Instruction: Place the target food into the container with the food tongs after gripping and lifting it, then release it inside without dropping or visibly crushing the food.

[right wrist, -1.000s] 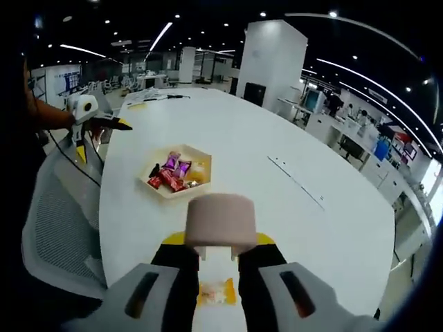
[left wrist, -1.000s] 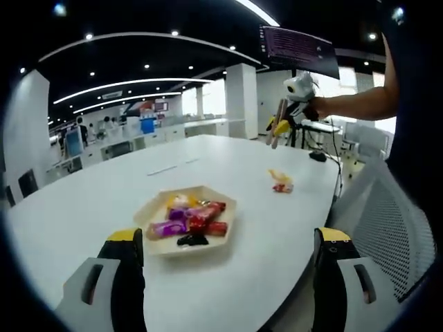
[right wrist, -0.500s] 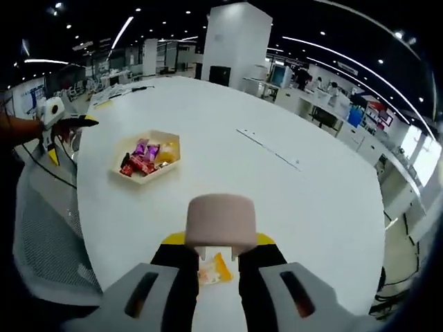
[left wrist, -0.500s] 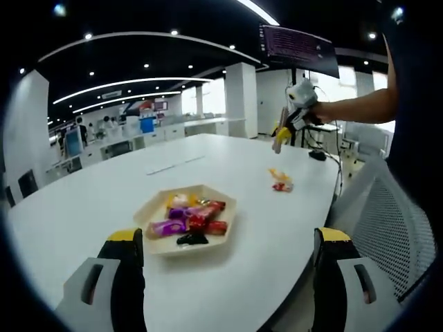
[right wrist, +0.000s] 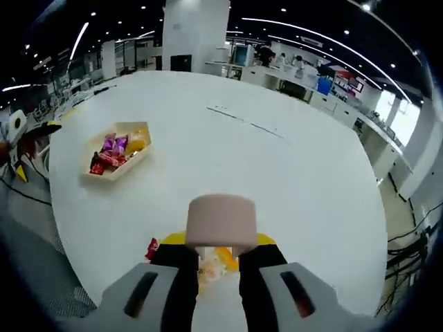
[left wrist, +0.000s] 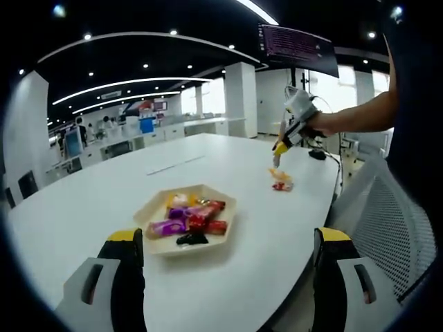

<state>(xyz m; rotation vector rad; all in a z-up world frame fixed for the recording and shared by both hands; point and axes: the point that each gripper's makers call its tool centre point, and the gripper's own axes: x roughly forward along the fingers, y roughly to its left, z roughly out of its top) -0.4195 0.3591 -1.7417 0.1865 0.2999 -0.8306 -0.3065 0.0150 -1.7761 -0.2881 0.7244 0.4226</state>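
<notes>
The small yellow-and-red wrapped snack (left wrist: 280,180) lies loose on the round white counter (left wrist: 104,200) near its right edge, well apart from the pale hexagonal tray (left wrist: 223,214) of purple, red and yellow packets that I take for the container. So in my left claw's view I judge the task barely begun: nothing gripped or lifted, and carrying and releasing all remain. My left claw (left wrist: 225,277) is spread wide and empty, hanging above the near edge of the counter. My right claw (left wrist: 278,149), as it shows here, hangs just above the snack, its tip pointing down.

In my right claw's view, the snack (right wrist: 216,261) sits just beyond the tips of the beige food tongs (right wrist: 221,220), near the counter (right wrist: 277,159) edge closest to me. My right claw (right wrist: 219,266) is clenched on the tongs; whether the tong tips touch the wrapper I cannot tell. The tray (right wrist: 142,153) lies toward the far left edge.

No wrapper print is readable in either view.
</notes>
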